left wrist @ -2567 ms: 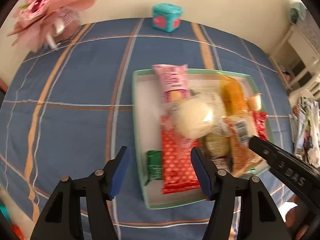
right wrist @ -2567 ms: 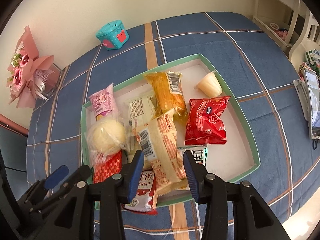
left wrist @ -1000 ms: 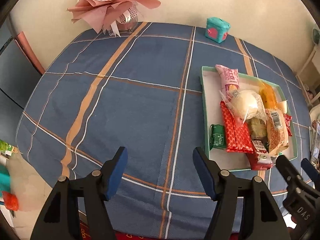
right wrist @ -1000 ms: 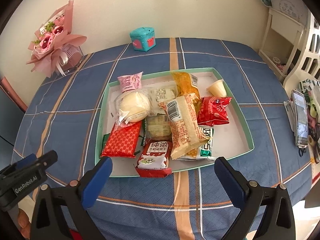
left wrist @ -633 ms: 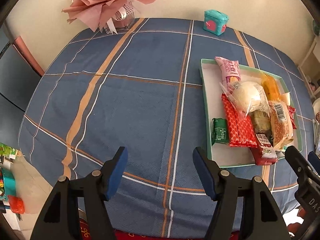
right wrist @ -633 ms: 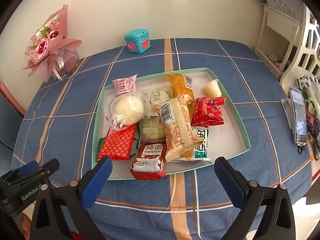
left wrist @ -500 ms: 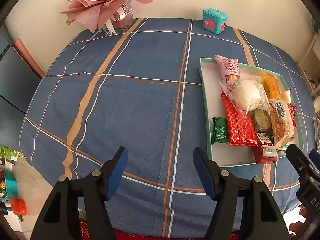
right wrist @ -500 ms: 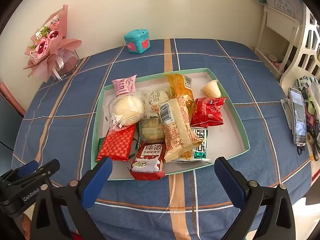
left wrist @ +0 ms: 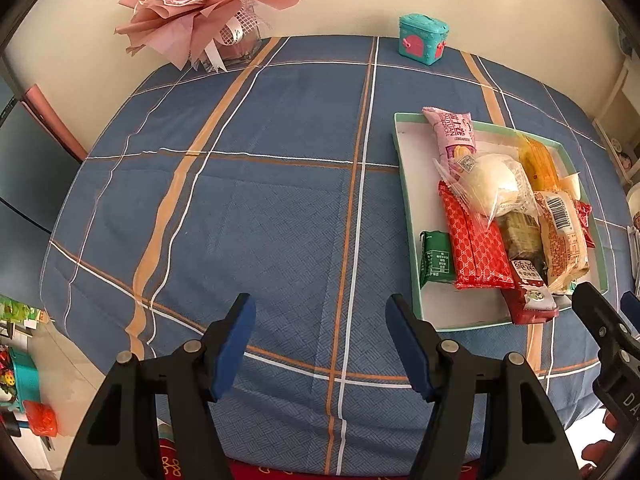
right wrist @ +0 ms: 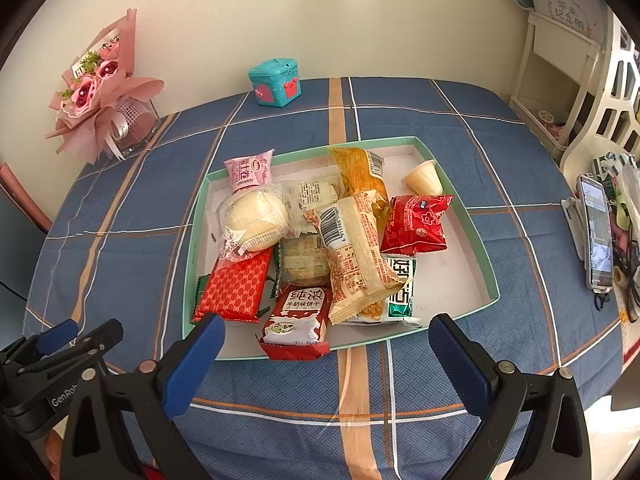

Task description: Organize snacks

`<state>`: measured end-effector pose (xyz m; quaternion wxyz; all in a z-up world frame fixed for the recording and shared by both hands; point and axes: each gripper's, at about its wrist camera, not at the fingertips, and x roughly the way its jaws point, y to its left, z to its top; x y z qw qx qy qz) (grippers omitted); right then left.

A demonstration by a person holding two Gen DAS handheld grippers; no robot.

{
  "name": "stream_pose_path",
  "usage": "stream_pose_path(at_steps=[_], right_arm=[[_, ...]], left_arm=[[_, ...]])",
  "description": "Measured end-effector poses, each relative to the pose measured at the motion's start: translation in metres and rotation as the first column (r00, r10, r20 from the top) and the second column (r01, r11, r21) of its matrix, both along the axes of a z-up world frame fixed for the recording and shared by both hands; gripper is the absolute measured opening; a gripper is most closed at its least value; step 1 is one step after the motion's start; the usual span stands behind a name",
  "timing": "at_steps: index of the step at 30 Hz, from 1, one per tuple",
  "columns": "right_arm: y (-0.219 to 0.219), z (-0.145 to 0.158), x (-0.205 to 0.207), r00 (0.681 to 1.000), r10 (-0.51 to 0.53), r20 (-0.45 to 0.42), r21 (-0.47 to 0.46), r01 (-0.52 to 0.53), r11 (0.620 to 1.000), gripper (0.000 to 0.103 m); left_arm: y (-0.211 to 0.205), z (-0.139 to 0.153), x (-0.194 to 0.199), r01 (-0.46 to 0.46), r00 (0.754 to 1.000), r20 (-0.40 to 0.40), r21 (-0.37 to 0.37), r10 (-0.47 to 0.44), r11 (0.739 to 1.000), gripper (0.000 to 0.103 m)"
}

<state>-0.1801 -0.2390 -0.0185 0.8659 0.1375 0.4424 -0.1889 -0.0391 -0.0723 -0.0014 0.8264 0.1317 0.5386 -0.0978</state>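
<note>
green tray beyond right tongs

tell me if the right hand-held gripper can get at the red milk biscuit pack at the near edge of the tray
Probably yes. The right hand-held gripper is open and empty just short of the red milk biscuit pack, which overhangs the tray rim with nothing on top.

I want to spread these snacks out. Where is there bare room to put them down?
Widest free patch: bare tablecloth between the tray, the bouquet and the near edge. Inside the tray, a white strip right of the red flower packet. The tray's left and middle are piled up.
</note>
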Motion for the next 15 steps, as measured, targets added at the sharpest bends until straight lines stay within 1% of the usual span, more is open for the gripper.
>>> stream_pose_path(at_steps=[7,15], right_arm=[[0.0012,-0.0011,0.0007,1.000,0.004,-0.005,-0.002,-0.004,1.000,0.103],[0.0016,-0.0032,0.0016,1.000,0.008,-0.014,-0.003,-0.008,1.000,0.103]], left_arm=[[0.0011,-0.0020,0.0014,-0.006,1.000,-0.015,-0.008,0.006,1.000,0.069],[0.0019,-0.0015,0.0008,-0.023,1.000,-0.002,0.000,0.023,1.000,0.069]])
